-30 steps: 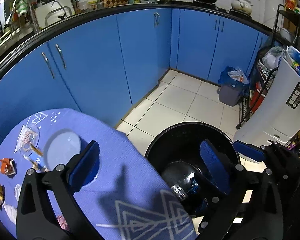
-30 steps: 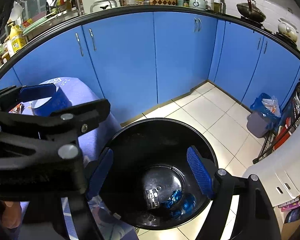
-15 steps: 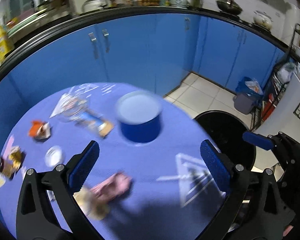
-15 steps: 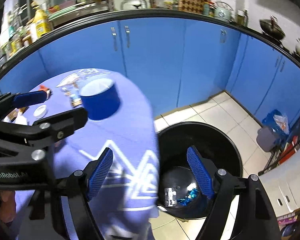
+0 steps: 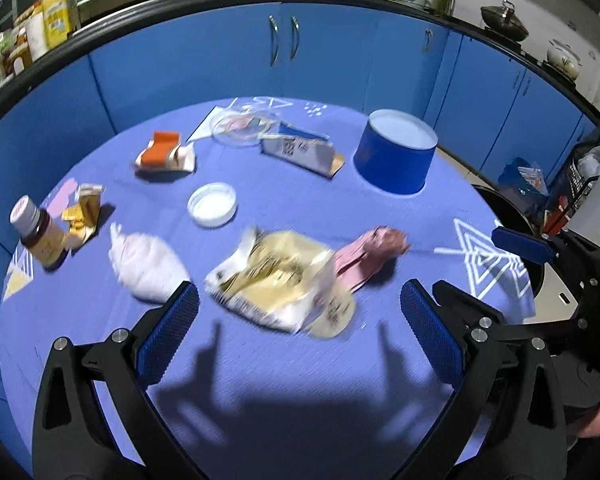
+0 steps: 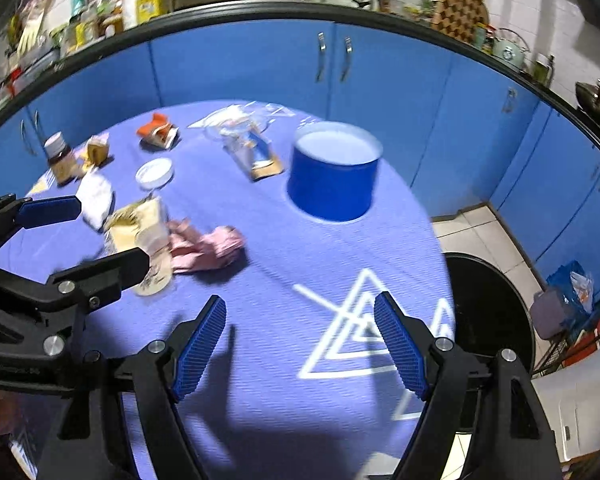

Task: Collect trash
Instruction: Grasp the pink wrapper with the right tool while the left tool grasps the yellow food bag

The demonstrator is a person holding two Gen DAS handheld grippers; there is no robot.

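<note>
Trash lies on a round table with a blue cloth. A yellow-and-white wrapper and a crumpled pink wrapper lie just ahead of my open, empty left gripper. A white crumpled bag, a white lid, an orange pack and a blue-white carton lie farther off. My right gripper is open and empty over bare cloth; the pink wrapper lies ahead to its left. The black trash bin stands on the floor right of the table.
A blue round tub stands at the table's far right. A brown bottle with gold wrappers stands at the left edge. Blue cabinets ring the table. A small bin with a blue bag stands on the tiled floor.
Both grippers have swung left from above the black bin to over the table. The trash on the cloth has come into full view. Both stay open and empty.
</note>
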